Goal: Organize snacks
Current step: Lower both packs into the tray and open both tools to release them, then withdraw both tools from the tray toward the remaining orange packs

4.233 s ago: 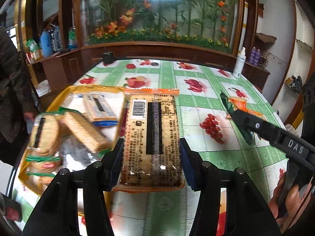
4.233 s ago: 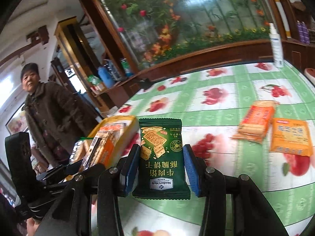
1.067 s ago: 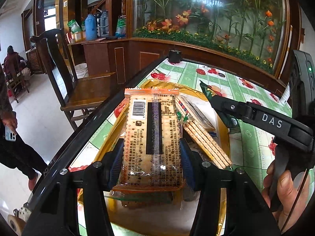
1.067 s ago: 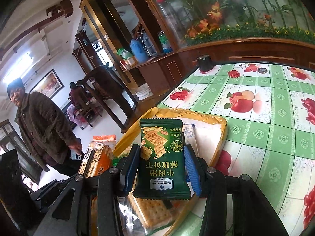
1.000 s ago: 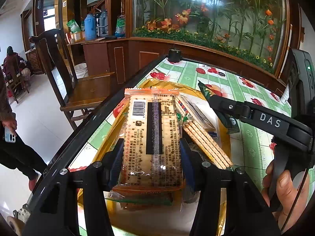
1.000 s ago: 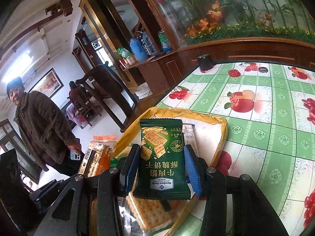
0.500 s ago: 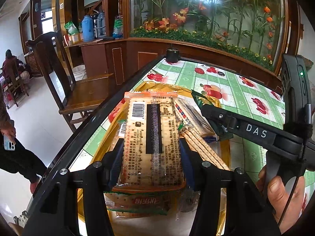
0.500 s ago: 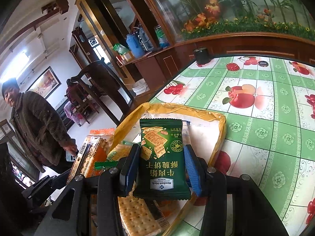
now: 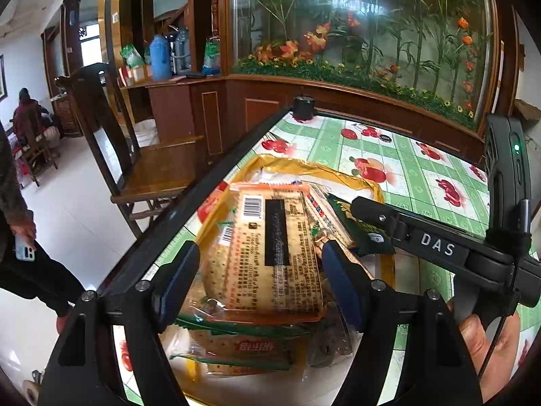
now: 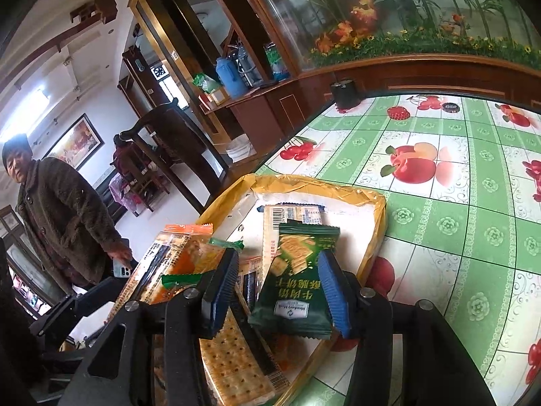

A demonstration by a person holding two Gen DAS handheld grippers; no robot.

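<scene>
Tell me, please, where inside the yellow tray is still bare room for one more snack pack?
The white floor of the yellow tray is bare at its far end, between the far rim and the blue-edged pack, and along its right wall. The near half is crowded with stacked cracker packs, where the green pack lies.

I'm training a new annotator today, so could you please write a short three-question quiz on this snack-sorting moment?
1. True or false: the left gripper is clamped shut on the orange cracker pack.
2. Multiple choice: the green cracker packet is (A) flat on the tablecloth, (B) tilted over the yellow tray between the right gripper's open fingers, (C) on the chair.
3. Fill in: the blue-ended pack in the tray shows a ____ printed near its end.

Key: 1 false, the fingers stand apart from it. 2 B. 3 barcode.
</scene>
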